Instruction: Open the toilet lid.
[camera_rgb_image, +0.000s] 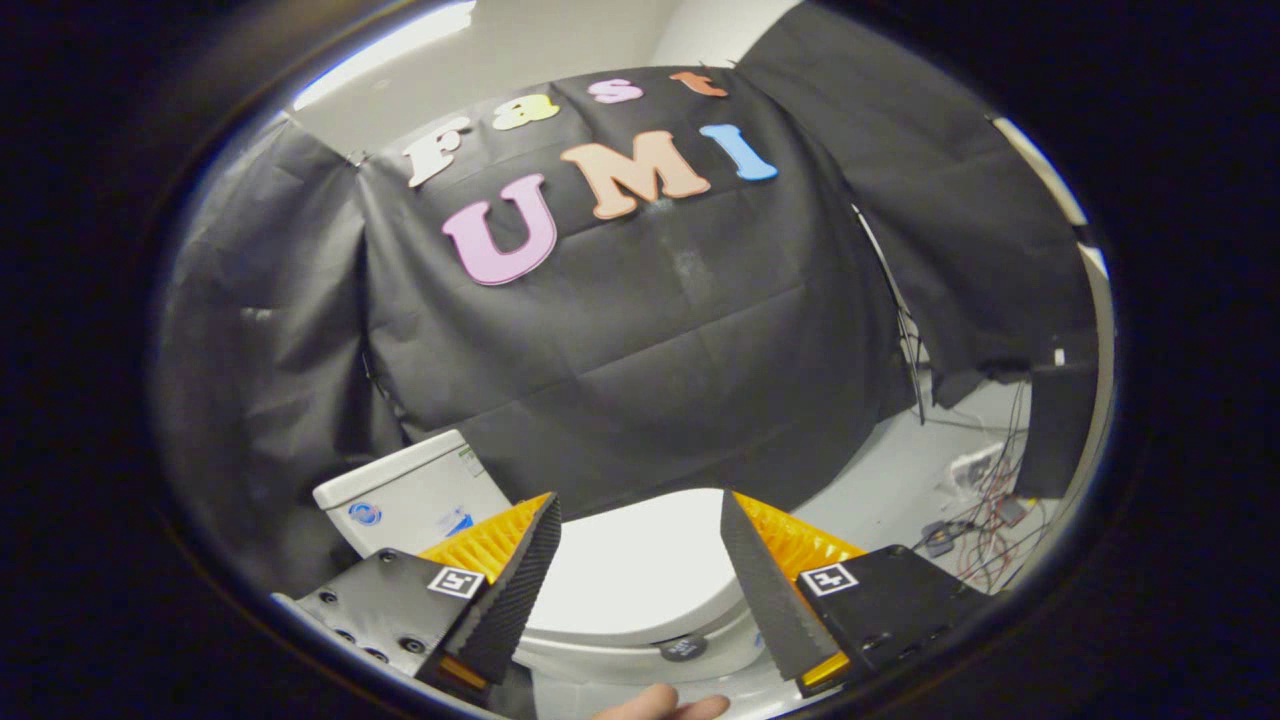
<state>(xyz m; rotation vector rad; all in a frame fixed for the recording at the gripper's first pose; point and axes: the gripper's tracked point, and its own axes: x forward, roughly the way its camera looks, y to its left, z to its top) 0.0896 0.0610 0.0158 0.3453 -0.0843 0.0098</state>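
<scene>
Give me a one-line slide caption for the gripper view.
Open claw hangs above the closed toilet lid, white tank behind, a hand below.

Black cloth backdrop (640, 340), tangled cables (985, 510) on floor at right, pale wall (520, 50) above.

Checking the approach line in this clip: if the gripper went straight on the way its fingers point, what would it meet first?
Probably the closed toilet lid, which lies between and just beyond the open fingers of the gripper. The black cloth wall stands behind it; depth is unclear, so the fingers might pass just over the lid.
</scene>
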